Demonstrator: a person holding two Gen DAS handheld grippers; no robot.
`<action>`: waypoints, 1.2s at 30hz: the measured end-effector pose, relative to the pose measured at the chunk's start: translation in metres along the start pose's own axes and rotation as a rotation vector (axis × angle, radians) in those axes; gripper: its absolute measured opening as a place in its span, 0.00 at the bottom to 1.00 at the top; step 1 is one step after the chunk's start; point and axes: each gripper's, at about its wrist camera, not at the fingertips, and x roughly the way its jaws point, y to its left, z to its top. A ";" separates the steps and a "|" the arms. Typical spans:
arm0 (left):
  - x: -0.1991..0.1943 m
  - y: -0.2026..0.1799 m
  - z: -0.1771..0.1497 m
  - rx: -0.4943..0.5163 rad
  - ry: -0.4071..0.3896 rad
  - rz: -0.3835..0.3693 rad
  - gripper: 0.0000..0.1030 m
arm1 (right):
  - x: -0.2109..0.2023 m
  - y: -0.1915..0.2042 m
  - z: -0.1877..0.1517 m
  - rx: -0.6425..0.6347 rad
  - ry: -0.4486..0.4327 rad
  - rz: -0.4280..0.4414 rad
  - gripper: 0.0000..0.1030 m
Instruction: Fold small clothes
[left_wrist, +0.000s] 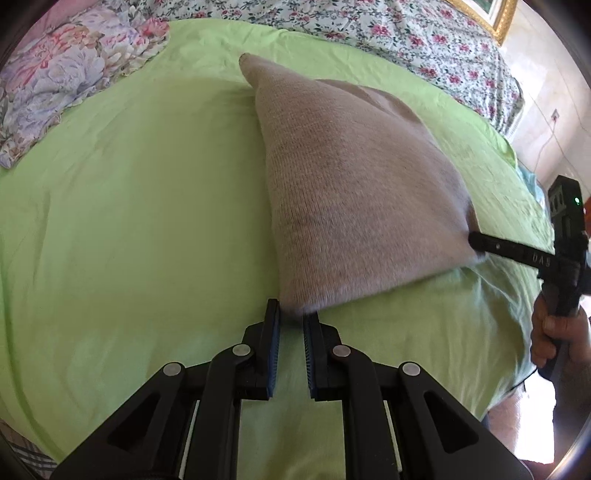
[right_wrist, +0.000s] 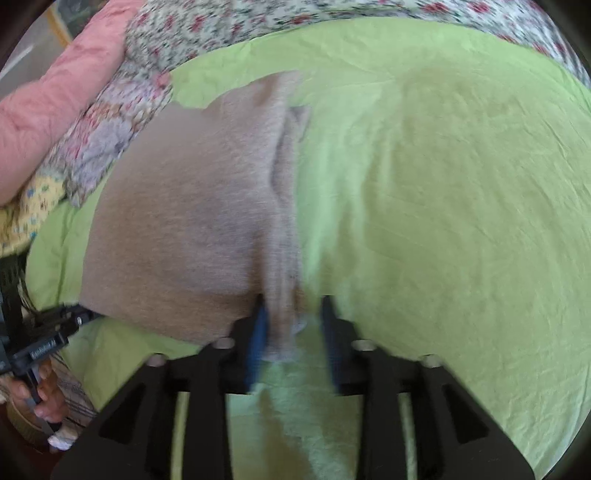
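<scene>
A beige knitted garment (left_wrist: 343, 184) lies on the light green sheet (left_wrist: 129, 221), partly raised toward its near edge. My left gripper (left_wrist: 291, 317) is at the garment's near corner, jaws a small gap apart, with the corner right at the fingertips. In the right wrist view the garment (right_wrist: 184, 221) fills the left middle. My right gripper (right_wrist: 291, 314) has its jaws apart with the garment's edge between them, blurred by motion. The right gripper also shows in the left wrist view (left_wrist: 476, 240) at the garment's right corner.
A floral quilt (left_wrist: 406, 37) lies along the far side of the bed and a floral pillow (left_wrist: 55, 85) at the far left. A pink cushion (right_wrist: 48, 110) is at the left. The sheet's edge drops off at the right (left_wrist: 517, 295).
</scene>
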 end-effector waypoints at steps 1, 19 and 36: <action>-0.005 0.000 -0.001 0.010 -0.004 -0.011 0.11 | -0.005 -0.001 0.000 0.016 0.001 0.016 0.39; 0.007 -0.008 0.111 -0.007 -0.121 -0.210 0.16 | 0.010 0.048 0.079 -0.038 -0.093 0.199 0.39; 0.003 -0.011 0.064 0.066 -0.073 -0.165 0.07 | 0.009 0.020 0.062 -0.098 -0.079 0.156 0.35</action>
